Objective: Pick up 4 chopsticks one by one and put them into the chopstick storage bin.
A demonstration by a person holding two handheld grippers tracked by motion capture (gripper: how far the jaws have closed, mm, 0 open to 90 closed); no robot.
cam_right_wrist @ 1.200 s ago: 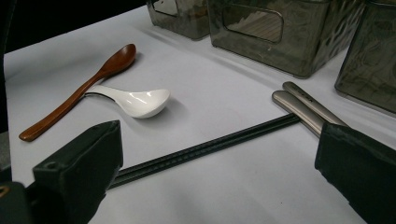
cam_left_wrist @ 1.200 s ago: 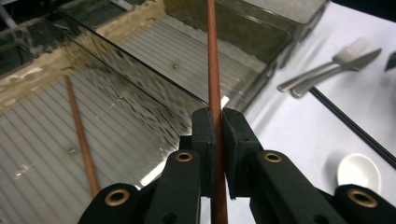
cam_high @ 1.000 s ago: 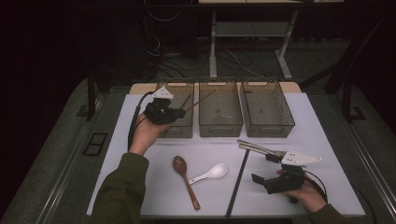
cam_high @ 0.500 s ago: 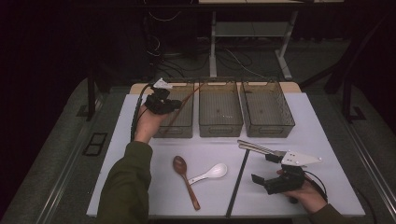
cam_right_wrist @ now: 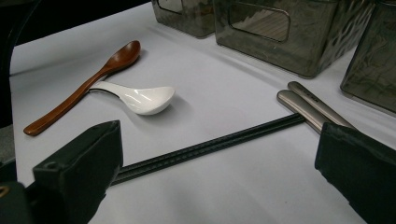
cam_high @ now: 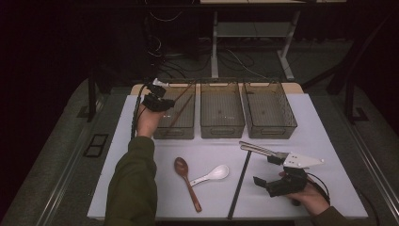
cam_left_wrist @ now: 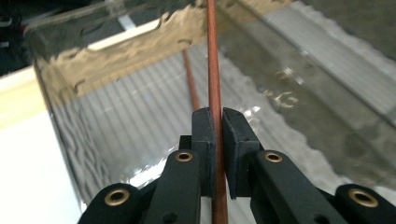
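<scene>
My left gripper (cam_high: 156,100) hangs over the far left corner of the left mesh bin (cam_high: 165,132), shut on a red-brown chopstick (cam_left_wrist: 213,65) that slants across the bin toward its far right corner (cam_high: 181,93). In the left gripper view the pads (cam_left_wrist: 204,140) pinch the stick, and a second red-brown chopstick (cam_left_wrist: 189,86) lies inside the bin. My right gripper (cam_high: 266,169) rests open on the table at the near right. A black chopstick pair (cam_right_wrist: 210,144) lies between its wide jaws, untouched.
Two more mesh bins, middle (cam_high: 222,128) and right (cam_high: 270,129), stand in the same row. A wooden spoon (cam_high: 186,182) and a white spoon (cam_high: 214,174) lie on the white mat. Metal chopsticks (cam_right_wrist: 312,108) lie next to the right gripper.
My left gripper has carried the red-brown chopstick away from me and to the left, toward the far end of the left bin. The right gripper has stayed put.
</scene>
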